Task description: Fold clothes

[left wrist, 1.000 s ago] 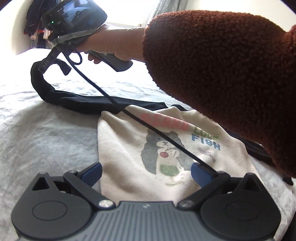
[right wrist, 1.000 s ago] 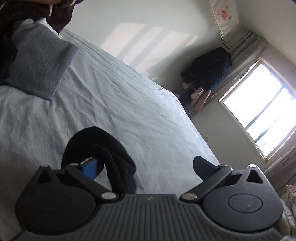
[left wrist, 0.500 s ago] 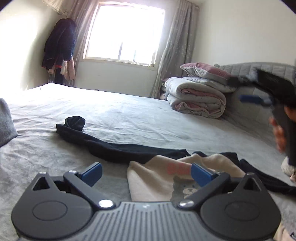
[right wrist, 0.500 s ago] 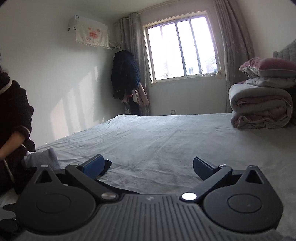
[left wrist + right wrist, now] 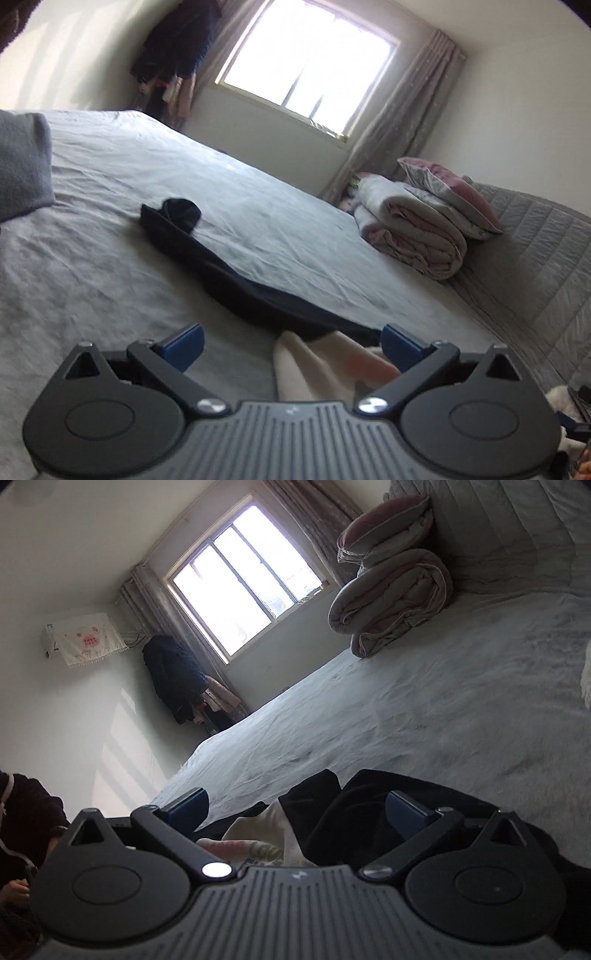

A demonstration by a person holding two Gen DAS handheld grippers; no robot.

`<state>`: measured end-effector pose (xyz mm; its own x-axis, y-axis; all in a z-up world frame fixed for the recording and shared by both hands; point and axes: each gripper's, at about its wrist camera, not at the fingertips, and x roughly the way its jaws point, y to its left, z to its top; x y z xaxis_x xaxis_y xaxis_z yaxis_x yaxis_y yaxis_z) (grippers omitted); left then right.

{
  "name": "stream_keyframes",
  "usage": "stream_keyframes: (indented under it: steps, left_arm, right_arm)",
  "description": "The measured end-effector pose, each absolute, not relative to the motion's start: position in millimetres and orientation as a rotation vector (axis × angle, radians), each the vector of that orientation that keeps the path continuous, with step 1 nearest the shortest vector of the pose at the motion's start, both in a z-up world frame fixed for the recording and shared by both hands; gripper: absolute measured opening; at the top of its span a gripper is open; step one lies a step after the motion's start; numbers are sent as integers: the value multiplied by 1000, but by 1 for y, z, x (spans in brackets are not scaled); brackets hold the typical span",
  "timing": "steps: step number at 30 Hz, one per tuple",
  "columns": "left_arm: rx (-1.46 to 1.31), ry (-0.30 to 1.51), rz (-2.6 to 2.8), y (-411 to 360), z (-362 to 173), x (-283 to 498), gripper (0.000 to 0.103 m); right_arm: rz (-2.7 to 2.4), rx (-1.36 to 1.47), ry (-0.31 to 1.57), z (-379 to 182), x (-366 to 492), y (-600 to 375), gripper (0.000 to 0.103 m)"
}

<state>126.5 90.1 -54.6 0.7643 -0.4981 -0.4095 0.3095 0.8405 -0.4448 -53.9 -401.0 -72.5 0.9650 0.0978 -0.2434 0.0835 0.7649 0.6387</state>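
Note:
A cream shirt with a printed front [image 5: 317,365] lies on the grey bed sheet [image 5: 110,280], on top of a black garment whose long sleeve [image 5: 221,273] stretches away to the left. My left gripper [image 5: 291,341] is open and empty, just above the cream shirt's near edge. In the right wrist view the cream shirt [image 5: 258,834] and the bunched black garment [image 5: 351,812] lie between the fingers of my right gripper [image 5: 295,808], which is open and grips nothing.
Folded quilts and a pillow [image 5: 417,221] are stacked at the head of the bed by the padded headboard [image 5: 535,258]. A folded grey item [image 5: 22,166] lies at the left. A window [image 5: 240,587] and hanging clothes [image 5: 177,679] stand beyond the bed.
Both grippers have swung round and tilted. The right gripper has left the sleeve end and now hovers over the shirt and black garment. The right arm no longer crosses the left view.

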Motion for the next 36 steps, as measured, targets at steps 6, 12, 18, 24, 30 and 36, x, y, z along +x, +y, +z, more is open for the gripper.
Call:
stream_keyframes:
  steps: [6,12,18,24,30,36]
  left_arm:
    - [-288,700,-629,92,-70,87,102]
    - [-186,766,-623,105,-76,69,102]
    - [-168,850,-699,91,-91,74,102]
    - [-169,826,-815,76,-93,69,102]
    - [5,718,-911,35,-84,47,102]
    - [162,575,-1041,-25,-81,17,102]
  right_arm:
    - [104,909,491,-103,-49,-398,103]
    - [155,874,503,-97,-48,-374,103]
    - [175,877,492,-101,-39,-372,103]
    - [200,827,547,-111,-39,-358,103]
    - [221,732,556,-105,-37,-343,103]
    - [214,734,580,-111,-34,-344,103]
